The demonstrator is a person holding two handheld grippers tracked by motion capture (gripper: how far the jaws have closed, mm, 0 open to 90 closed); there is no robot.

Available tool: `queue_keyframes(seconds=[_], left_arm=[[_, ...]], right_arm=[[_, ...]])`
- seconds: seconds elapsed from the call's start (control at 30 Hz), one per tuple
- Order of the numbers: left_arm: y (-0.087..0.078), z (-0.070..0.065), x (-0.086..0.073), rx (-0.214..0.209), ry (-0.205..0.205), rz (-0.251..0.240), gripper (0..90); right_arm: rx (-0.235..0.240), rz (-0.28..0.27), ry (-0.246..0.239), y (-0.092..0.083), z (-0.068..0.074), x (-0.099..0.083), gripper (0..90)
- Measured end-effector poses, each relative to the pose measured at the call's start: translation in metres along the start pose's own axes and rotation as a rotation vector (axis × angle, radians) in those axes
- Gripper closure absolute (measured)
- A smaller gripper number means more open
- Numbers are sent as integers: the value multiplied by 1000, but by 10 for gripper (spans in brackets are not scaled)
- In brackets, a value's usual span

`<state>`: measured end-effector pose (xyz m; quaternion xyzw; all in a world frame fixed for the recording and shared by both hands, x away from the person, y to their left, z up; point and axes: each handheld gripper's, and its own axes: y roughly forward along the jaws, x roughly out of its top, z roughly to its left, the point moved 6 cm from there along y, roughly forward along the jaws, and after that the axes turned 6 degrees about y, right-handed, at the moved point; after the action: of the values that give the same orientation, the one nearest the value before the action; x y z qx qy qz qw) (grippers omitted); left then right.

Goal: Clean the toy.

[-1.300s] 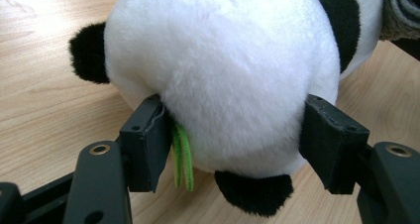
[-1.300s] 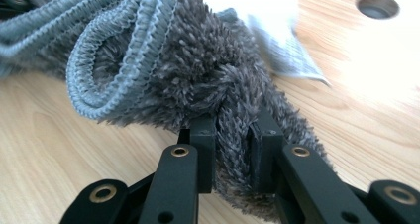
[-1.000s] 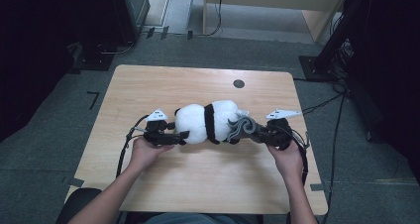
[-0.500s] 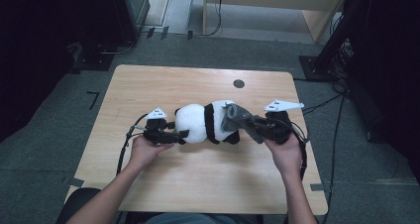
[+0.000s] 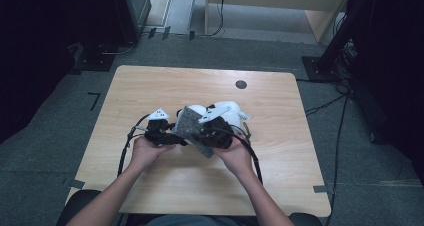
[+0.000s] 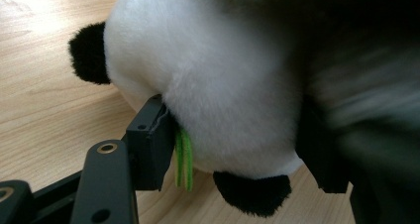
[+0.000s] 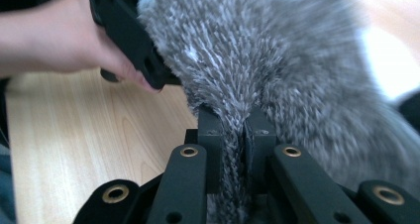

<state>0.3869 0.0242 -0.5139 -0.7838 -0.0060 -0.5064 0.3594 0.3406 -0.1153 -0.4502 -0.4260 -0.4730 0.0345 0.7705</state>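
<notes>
Wooden tabletop (image 5: 150, 86) carries everything, and on it the panda plush (image 6: 218, 85) lies pressed against your left gripper (image 5: 167, 136), whose jaws clamp its white body so it stays put. Your right gripper (image 7: 233, 135) pinches the grey furry cloth (image 7: 277, 70) tight between closed jaws, draping it over the panda just ahead.

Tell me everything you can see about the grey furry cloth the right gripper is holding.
The grey furry cloth looks like shaggy, fleece-like fabric, grey with paler fibre tips. The right gripper is shut on a pinched fold of it, and the rest spreads up and outward beyond the jaws. In the high view it is draped over the plush panda near the middle of the wooden table, between the two hands. One edge lies against the left gripper, which is clamped on the panda.
</notes>
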Motion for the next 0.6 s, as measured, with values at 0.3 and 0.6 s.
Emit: queue_keyframes(seconds=[0.3,0.6], left_arm=[[1,0,-1,14,23,-1,370],[1,0,-1,12,19,-2,370]], right_arm=[[8,41,19,20,-11,-25,824],[-45,134,31,8,-29,-59,822]])
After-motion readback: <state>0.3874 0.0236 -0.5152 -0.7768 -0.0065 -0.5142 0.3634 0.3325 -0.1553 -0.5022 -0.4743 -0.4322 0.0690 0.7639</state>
